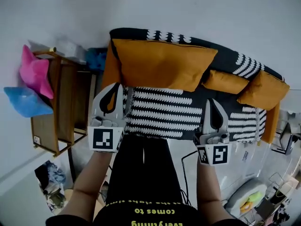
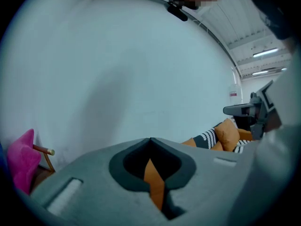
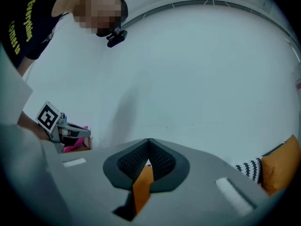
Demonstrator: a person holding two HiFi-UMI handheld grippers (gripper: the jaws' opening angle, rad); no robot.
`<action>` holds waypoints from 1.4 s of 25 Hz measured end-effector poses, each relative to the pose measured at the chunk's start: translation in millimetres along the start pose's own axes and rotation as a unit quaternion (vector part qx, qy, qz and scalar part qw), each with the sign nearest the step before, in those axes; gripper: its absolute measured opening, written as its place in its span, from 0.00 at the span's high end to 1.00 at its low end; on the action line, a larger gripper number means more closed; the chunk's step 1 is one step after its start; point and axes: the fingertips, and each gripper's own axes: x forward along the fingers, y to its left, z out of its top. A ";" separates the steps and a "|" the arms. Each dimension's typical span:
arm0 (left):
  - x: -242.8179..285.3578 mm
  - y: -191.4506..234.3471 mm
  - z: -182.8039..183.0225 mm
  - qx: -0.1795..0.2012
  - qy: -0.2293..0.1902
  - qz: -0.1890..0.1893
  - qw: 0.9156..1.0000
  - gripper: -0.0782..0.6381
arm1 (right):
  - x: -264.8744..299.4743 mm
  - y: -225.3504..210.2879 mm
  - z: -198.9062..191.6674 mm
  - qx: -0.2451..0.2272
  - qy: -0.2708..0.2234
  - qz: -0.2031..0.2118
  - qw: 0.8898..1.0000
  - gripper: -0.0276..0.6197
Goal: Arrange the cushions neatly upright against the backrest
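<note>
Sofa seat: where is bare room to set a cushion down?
The striped seat shows bare across its width, from the left armrest to the right armrest, in front of the large orange cushion. The backrest's right end is crowded: two smaller orange cushions bunch there.

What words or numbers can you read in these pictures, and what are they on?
"Everything comes to": yellow print on the person's black shirt, upside down in the head view; a further line there is too blurred.
Small sign in the left gripper view: too small to read.
Sticker on the wooden rack: too small to read.
Square markers: patterns only, no words.
</note>
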 end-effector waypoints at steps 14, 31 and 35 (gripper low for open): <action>-74.2 -40.3 94.4 0.001 -0.011 -0.036 0.999 0.89 | -58.0 24.5 128.7 0.001 -0.072 0.018 0.997 0.94; -121.5 -57.4 124.1 -0.005 -0.040 0.001 0.999 0.89 | -94.4 31.4 138.1 0.020 -0.062 0.033 0.997 0.94; -126.6 -55.5 122.8 -0.009 -0.039 0.012 0.999 0.89 | -92.3 34.9 140.1 0.026 -0.063 0.044 0.997 0.94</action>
